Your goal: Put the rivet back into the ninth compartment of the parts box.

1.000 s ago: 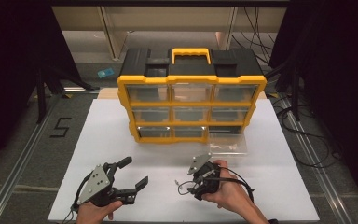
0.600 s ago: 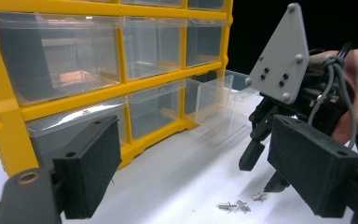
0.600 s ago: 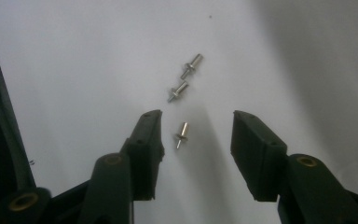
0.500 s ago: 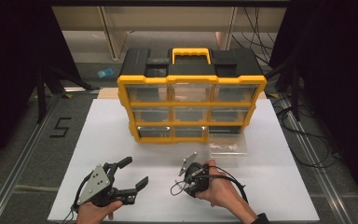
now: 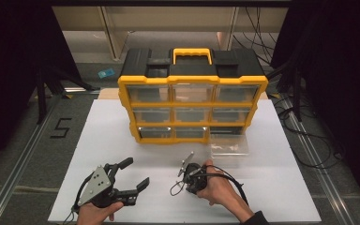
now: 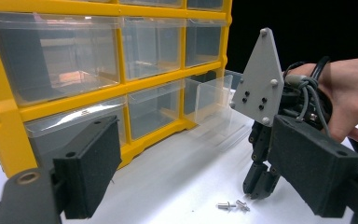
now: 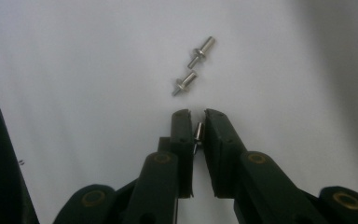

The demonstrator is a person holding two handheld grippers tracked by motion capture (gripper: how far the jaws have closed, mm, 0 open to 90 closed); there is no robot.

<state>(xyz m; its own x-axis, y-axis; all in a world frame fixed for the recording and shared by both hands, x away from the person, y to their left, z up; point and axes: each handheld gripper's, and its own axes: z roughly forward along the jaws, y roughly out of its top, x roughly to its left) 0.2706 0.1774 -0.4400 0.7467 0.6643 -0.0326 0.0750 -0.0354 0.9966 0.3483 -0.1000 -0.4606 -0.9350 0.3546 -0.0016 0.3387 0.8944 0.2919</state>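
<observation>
High view, "5" (image 5: 62,127) marked left of white table (image 5: 281,187)

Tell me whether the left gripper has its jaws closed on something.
No, the left gripper holds its jaws wide apart above the white table with nothing between them.
</observation>
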